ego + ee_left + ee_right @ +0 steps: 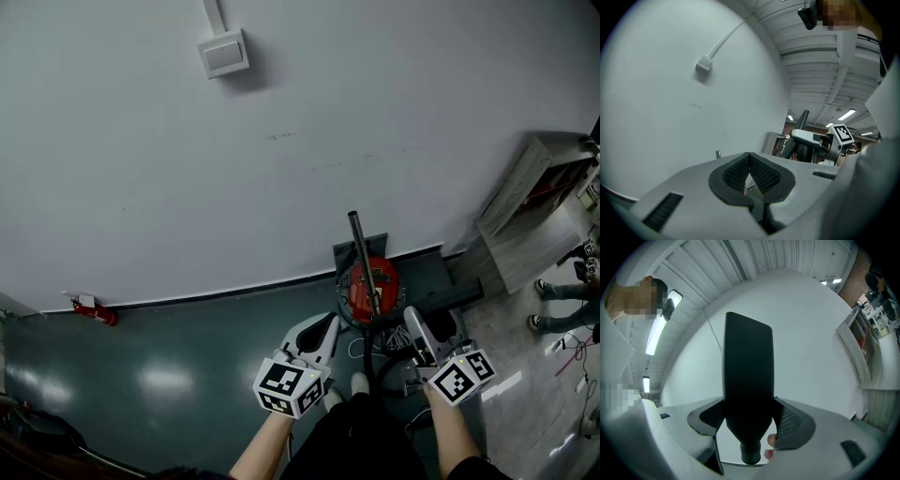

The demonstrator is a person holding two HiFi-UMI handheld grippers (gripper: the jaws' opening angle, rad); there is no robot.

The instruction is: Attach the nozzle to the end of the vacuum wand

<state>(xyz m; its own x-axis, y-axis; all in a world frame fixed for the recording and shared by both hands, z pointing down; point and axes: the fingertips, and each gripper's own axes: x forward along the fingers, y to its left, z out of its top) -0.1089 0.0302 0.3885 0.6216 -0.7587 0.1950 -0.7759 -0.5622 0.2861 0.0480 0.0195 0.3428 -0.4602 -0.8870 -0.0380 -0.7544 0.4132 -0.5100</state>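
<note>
The red vacuum canister (384, 281) stands on the dark floor (187, 366) at the foot of the pale wall (281, 141), just ahead of the person's shoes. The metal wand (362, 258) rises from the canister's top and leans toward the wall, its upper end bare. The left gripper (323, 328) hangs just left of the canister, level and pointing at the wall. Its ribbed jaws are pressed together with nothing between them. The right gripper (417, 323) sits just right of the canister and is clamped on the black nozzle (747, 362). The right gripper view shows the pads squeezing the nozzle where its flat, wide body tapers. The narrow round neck pokes out below the jaws and the broad end stands up above them. The nozzle is close beside the canister but apart from the wand. A small box (223, 53) is mounted on the wall well above the canister. A grey shelf unit (534, 206) stands off to the canister's right.
</note>
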